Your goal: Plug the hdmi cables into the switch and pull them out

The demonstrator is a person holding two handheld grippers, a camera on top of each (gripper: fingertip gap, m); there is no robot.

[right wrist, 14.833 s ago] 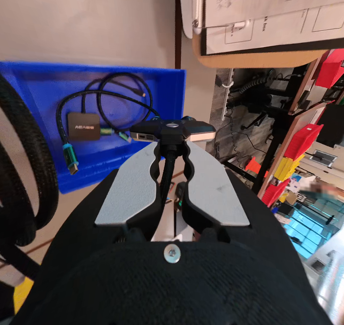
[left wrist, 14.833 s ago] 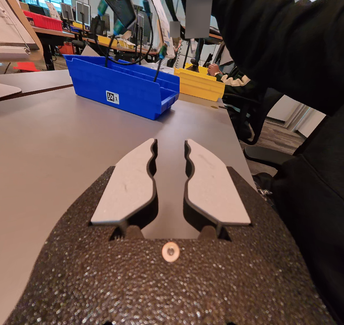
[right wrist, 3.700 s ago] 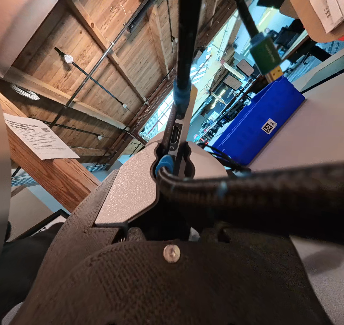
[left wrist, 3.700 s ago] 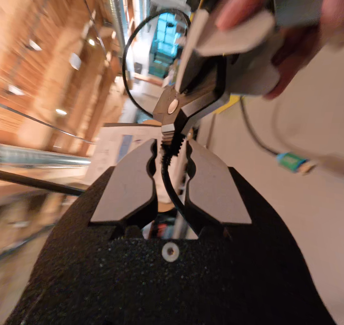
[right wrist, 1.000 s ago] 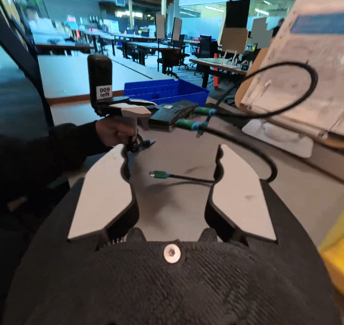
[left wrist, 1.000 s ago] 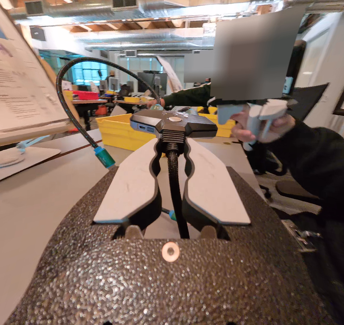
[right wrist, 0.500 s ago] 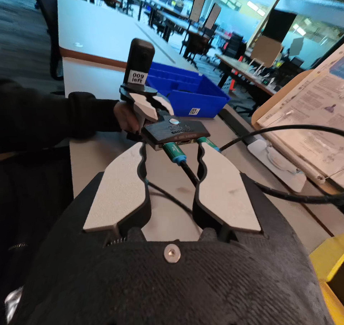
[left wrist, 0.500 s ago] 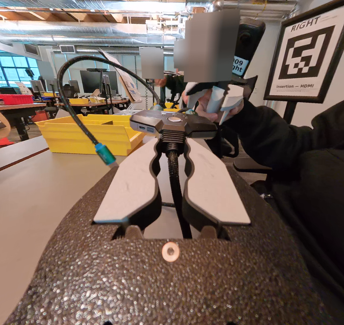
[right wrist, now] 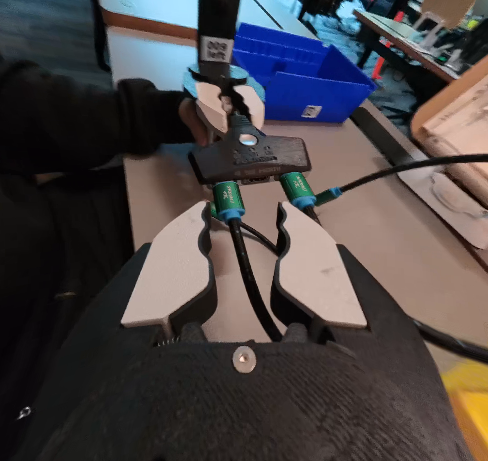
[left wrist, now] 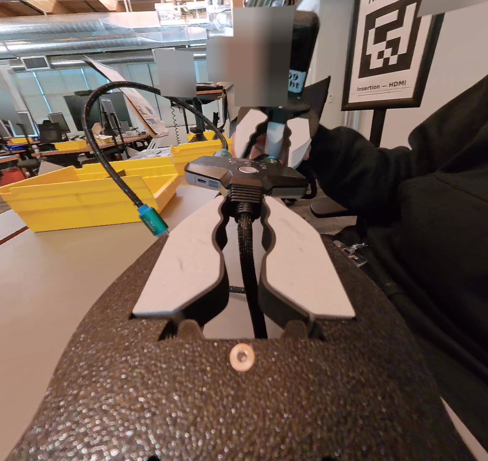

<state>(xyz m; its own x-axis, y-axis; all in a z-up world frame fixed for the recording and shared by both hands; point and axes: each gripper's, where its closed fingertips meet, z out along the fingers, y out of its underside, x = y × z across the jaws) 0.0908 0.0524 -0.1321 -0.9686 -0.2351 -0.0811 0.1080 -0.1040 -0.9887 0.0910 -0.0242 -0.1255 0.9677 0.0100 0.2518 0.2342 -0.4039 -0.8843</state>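
the left gripper (left wrist: 244,210) is clamped on the ribbed collar where the switch's own braided lead leaves its body, and holds the switch (left wrist: 245,175) level above the grey table (left wrist: 52,276). the right gripper (right wrist: 244,210) faces it from the other side with its jaws apart and nothing pinched between them; the cable of the nearer green plug (right wrist: 227,197) runs down through the gap, and the fingertips sit just short of that plug.

on the switch's far face, two green hdmi plugs are seated in the outer ports: the nearer one and a second plug (right wrist: 297,187) beside it. the middle port (right wrist: 257,180) between them is bare. a third green connector (left wrist: 153,222) hangs free on its braided cable in the left wrist view, near the left gripper's finger, plugged into nothing.

so the plugging-in looks at least partly done, with two of the ports filled. what remains, as i judge it, is either filling the middle port or drawing the seated plugs out; the open right gripper lined up on the nearer plug suggests a grasp there comes next.

a blue bin (right wrist: 317,89) and a yellow bin (left wrist: 79,194) stand on the table farther off.
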